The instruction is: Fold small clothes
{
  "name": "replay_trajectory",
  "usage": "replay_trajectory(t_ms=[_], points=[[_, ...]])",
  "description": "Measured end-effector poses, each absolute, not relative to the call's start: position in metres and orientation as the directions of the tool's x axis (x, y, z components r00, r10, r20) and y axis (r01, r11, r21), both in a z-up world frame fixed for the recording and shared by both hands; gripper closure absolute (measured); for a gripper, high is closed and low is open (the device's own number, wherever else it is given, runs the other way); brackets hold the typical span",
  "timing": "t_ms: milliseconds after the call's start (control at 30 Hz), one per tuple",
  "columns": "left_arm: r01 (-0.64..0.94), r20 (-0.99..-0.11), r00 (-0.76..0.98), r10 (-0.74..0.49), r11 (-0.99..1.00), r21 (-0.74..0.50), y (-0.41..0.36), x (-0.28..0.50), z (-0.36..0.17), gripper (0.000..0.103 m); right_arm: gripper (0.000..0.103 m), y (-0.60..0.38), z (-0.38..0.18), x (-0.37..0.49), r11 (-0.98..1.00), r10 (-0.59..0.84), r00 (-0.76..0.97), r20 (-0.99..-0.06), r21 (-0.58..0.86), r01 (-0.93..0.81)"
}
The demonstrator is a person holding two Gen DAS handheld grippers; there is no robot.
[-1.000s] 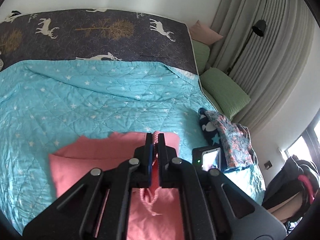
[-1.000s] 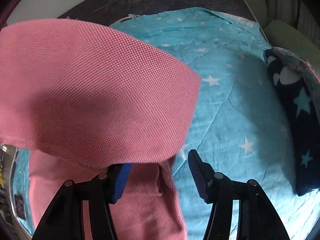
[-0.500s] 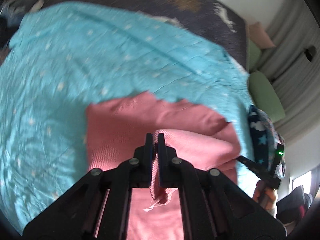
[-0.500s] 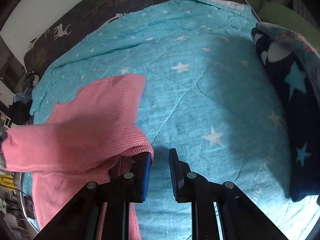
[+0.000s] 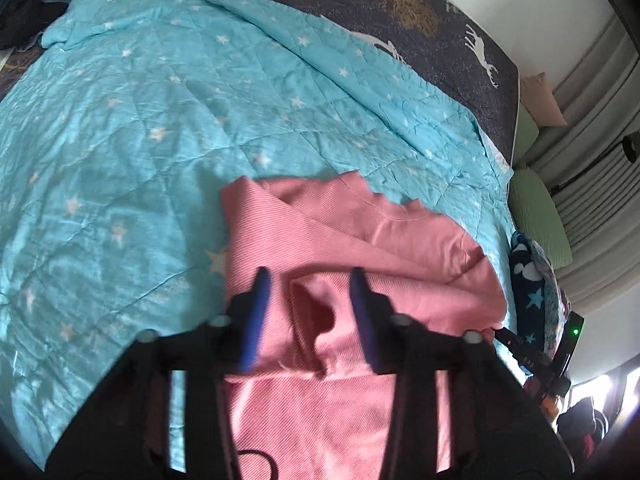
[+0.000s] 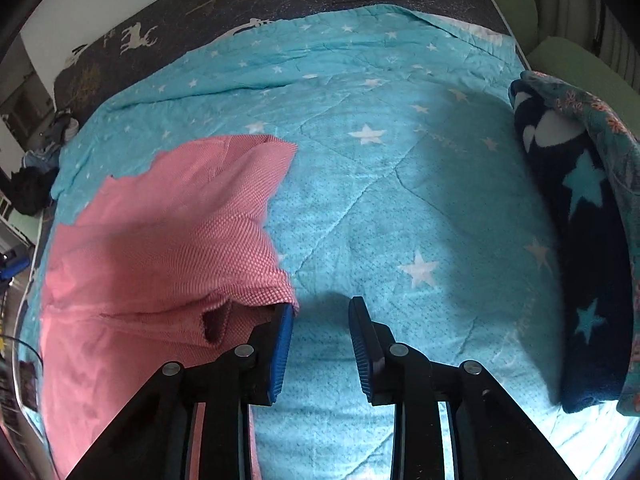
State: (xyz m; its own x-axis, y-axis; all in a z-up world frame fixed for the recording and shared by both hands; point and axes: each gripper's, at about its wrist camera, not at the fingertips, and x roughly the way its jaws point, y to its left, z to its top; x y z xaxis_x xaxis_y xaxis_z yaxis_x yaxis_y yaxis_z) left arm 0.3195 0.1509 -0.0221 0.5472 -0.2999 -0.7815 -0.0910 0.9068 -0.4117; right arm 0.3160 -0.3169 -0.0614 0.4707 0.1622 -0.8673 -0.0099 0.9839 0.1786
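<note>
Now fold is released: left gripper jaws opening over garment, right gripper jaws opening, empty; fold should be pressed flat.

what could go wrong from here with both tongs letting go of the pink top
1. The left tongs are opening over a raised flap of the pink top; it may spring back and undo the fold.
2. The right tongs, also opening, sit at the top's edge; a pad could drag it across the blue quilt.
</note>
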Motion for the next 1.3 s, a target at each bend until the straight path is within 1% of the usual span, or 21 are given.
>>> replay_trajectory(t_ms=[100, 200, 233, 333, 433, 467, 500, 533, 600, 700, 767, 833, 900, 933, 967, 1033, 1067, 1167, 1200, 1233, 1300], points=[[-0.034, -0.780, 0.518, -0.350, 0.903, -0.428, 0.144, 0.306, -0.025, 0.055, 0.066, -0.321, -0.058, 0.311, 0.981, 0.181, 0.460, -0.869, 0.195, -0.016], [0.045, -0.774, 0.479, -0.414, 0.893, -0.449, 0.125, 0.290, -0.029, 0.054, 0.063, -0.326, -0.053, 0.308, 0.978, 0.185, 0.469, -0.864, 0.209, -0.001], [0.062, -0.778, 0.470, -0.418, 0.894, -0.443, 0.118, 0.287, -0.031, 0.054, 0.062, -0.327, -0.051, 0.307, 0.977, 0.188, 0.472, -0.862, 0.214, 0.003], [0.086, -0.807, 0.445, -0.389, 0.915, -0.394, 0.098, 0.287, -0.041, 0.054, 0.060, -0.326, -0.047, 0.305, 0.974, 0.196, 0.476, -0.857, 0.226, 0.005], [0.058, -0.844, 0.416, -0.339, 0.936, -0.348, 0.088, 0.295, -0.057, 0.054, 0.059, -0.322, -0.046, 0.303, 0.975, 0.199, 0.474, -0.857, 0.223, -0.007], [0.055, -0.853, 0.406, -0.328, 0.940, -0.336, 0.086, 0.298, -0.063, 0.057, 0.058, -0.321, -0.046, 0.302, 0.976, 0.197, 0.474, -0.858, 0.218, -0.012], [0.055, -0.859, 0.398, -0.323, 0.943, -0.329, 0.083, 0.298, -0.066, 0.088, 0.058, -0.320, -0.046, 0.302, 0.977, 0.195, 0.473, -0.859, 0.214, -0.014], [0.056, -0.860, 0.393, -0.325, 0.942, -0.330, 0.081, 0.296, -0.066, 0.103, 0.058, -0.319, -0.047, 0.301, 0.977, 0.193, 0.471, -0.861, 0.211, -0.015], [0.067, -0.834, 0.439, -0.334, 0.938, -0.341, 0.080, 0.283, -0.054, 0.103, 0.058, -0.321, -0.049, 0.301, 0.979, 0.187, 0.466, -0.865, 0.203, -0.015], [0.108, -0.777, 0.540, -0.323, 0.942, -0.317, 0.087, 0.257, -0.022, 0.103, 0.057, -0.326, -0.051, 0.301, 0.981, 0.175, 0.465, -0.868, 0.193, -0.009], [0.086, -0.772, 0.553, -0.314, 0.943, -0.321, 0.098, 0.252, -0.015, 0.103, 0.057, -0.330, -0.053, 0.305, 0.981, 0.172, 0.460, -0.871, 0.195, 0.003], [0.050, -0.782, 0.557, -0.279, 0.951, -0.304, 0.110, 0.252, -0.017, 0.103, 0.057, -0.333, -0.053, 0.307, 0.977, 0.180, 0.457, -0.871, 0.212, 0.018], [0.022, -0.794, 0.547, -0.266, 0.953, -0.304, 0.115, 0.256, -0.026, 0.102, 0.057, -0.332, -0.053, 0.308, 0.972, 0.199, 0.459, -0.866, 0.234, 0.020], [0.025, -0.794, 0.534, -0.291, 0.944, -0.329, 0.114, 0.259, -0.034, 0.100, 0.057, -0.330, -0.052, 0.308, 0.971, 0.205, 0.460, -0.864, 0.238, 0.014], [0.037, -0.794, 0.518, -0.318, 0.936, -0.351, 0.113, 0.262, -0.038, 0.093, 0.056, -0.328, -0.052, 0.307, 0.973, 0.204, 0.460, -0.864, 0.232, 0.005], [0.053, -0.796, 0.495, -0.347, 0.927, -0.371, 0.101, 0.268, -0.049, 0.056, 0.056, -0.322, -0.051, 0.307, 0.978, 0.192, 0.456, -0.869, 0.210, -0.011], [0.059, -0.804, 0.485, -0.344, 0.930, -0.362, 0.093, 0.272, -0.055, 0.053, 0.056, -0.319, -0.051, 0.307, 0.980, 0.184, 0.453, -0.872, 0.196, -0.021], [0.060, -0.826, 0.460, -0.324, 0.940, -0.336, 0.080, 0.280, -0.062, 0.052, 0.055, -0.316, -0.048, 0.307, 0.984, 0.169, 0.459, -0.872, 0.177, -0.027], [0.047, -0.827, 0.463, -0.320, 0.940, -0.337, 0.079, 0.282, -0.065, 0.070, 0.055, -0.317, -0.046, 0.308, 0.984, 0.169, 0.461, -0.871, 0.177, -0.026], [0.029, -0.822, 0.466, -0.328, 0.934, -0.356, 0.080, 0.287, -0.068, 0.101, 0.054, -0.318, -0.045, 0.308, 0.983, 0.170, 0.463, -0.870, 0.180, -0.024], [0.002, -0.807, 0.486, -0.337, 0.923, -0.384, 0.086, 0.287, -0.067, 0.103, 0.052, -0.320, -0.043, 0.309, 0.984, 0.166, 0.468, -0.868, 0.180, -0.015]])
